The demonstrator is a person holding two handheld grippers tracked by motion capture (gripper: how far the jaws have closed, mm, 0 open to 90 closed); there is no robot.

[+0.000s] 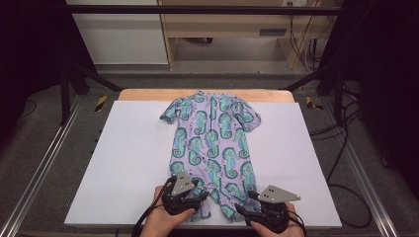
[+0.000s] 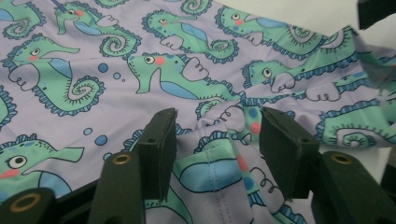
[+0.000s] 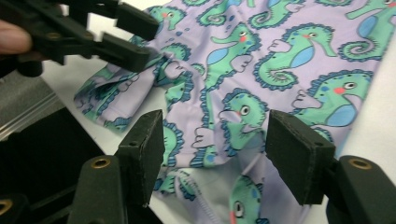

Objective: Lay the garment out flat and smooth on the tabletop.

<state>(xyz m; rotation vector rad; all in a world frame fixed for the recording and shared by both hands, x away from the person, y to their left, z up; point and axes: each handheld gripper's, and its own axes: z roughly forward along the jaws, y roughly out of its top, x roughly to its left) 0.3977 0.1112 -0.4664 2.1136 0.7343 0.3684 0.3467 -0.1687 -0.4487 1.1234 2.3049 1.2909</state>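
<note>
garment: a child's lilac one-piece suit (image 1: 211,143) printed with green seahorses lies face up and spread flat on the white table sheet (image 1: 123,163); collar toward the far edge, short sleeves out to both sides, the two leg ends at the near edge by the person's hands

left gripper (image 1: 196,201): sits over the suit's left leg end; in the left gripper view its jaws stand apart with a bunched hem of the fabric between them; the pads do not press on the cloth, so nothing is held

right gripper (image 1: 245,211): sits at the other leg end near the table's front edge; in the right gripper view its jaws stand apart astride the hem; no grip on the cloth

done so far: by the look of it, the suit is laid out and smoothed; both grippers are lined up on the leg hems

left to do: judging from this, closing on both leg ends, lifting them, and carrying them toward the collar for a first fold; no fold is made yet; the work seems at its beginning

watch: the left hem is wrinkled, so a pinch there may catch one layer alone
</note>
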